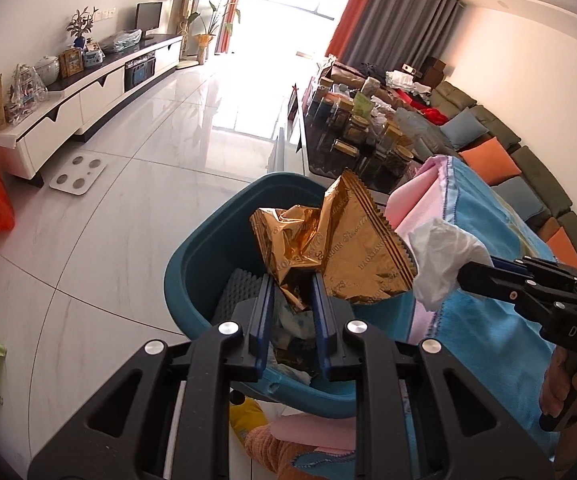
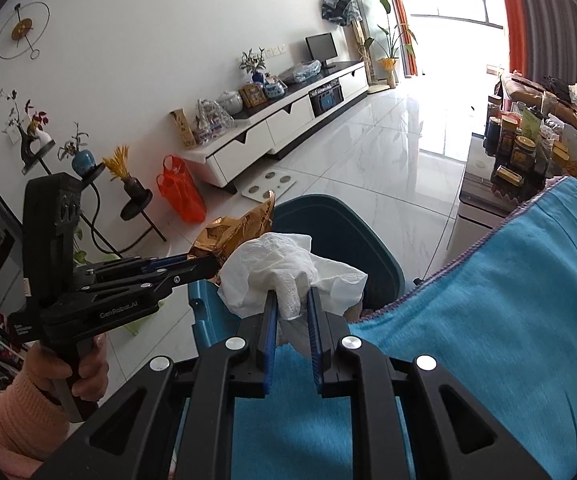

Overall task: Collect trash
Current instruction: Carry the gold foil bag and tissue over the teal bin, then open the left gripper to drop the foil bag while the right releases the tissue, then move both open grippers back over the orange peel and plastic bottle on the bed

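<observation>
So here's where we're at with the trash run. Our left gripper point(image 1: 292, 280) is clamped on a crumpled gold foil wrapper point(image 1: 328, 240), and it's hanging right over the open mouth of the teal bin point(image 1: 192, 264). Our right gripper point(image 2: 292, 294) is pinched shut on a wadded white tissue point(image 2: 284, 264), which sits just past the bin's near rim, next to the wrapper. From the left wrist view the tissue looks to be over the bin's right edge rather than the middle, right where the blue blanket point(image 2: 488, 300) drapes beside it.

Progress-wise, we'd say we're well into it. The bin already has stuff inside: some pale crumpled scraps and what looks like a ridged grey piece point(image 1: 240, 288) against the inner wall. So earlier bits seem collected, and both claws are loaded with the next two.

What's left, as far as we can judge: let go of the wrapper, which looks ready to drop straight in, and nudge the tissue a bit further over the opening before releasing so it doesn't land on the blanket. Whether there's more trash lying around after that, we can't tell. There's a yellow thing point(image 1: 248, 420) below the bin, but no idea if it counts.
</observation>
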A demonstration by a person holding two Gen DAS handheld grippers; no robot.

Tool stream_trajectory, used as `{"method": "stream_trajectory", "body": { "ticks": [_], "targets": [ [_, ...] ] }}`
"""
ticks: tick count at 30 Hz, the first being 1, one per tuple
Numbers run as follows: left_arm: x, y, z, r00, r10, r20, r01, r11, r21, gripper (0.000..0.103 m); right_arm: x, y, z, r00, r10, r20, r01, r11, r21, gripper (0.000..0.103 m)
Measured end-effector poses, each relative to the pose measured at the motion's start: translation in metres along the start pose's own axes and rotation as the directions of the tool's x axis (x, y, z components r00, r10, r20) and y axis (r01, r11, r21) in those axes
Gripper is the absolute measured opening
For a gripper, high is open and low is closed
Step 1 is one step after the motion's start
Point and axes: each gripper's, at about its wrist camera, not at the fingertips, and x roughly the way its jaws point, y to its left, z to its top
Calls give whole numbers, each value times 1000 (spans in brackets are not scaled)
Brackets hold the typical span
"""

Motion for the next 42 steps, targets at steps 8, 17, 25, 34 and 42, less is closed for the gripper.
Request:
{"method": "stream_trajectory", "body": {
  "ticks": [8,17,25,34,42],
  "targets": [
    [17,1,1,1000,17,-18,-18,1000,-12,20,28,4,7,997,-7,-75,6,1000,-11,16],
    [37,1,3,999,35,-41,-36,999,-18,31,47,2,11,989,-3,-148,6,1000,18,28],
    [46,-1,0,998,42,-39,-43,999,-29,38,46,4,10,989,-5,-146,8,1000,22,35],
    [32,-6,-4,1000,20,-1,-20,1000,-13,43,28,-9,3,995,18,-97,-11,998,70,36],
    [-4,-52,-6,994,-80,79,72,992,99,57,-34,-20,-17,1000,-1,14,0,998,69,36]
  ]
}}
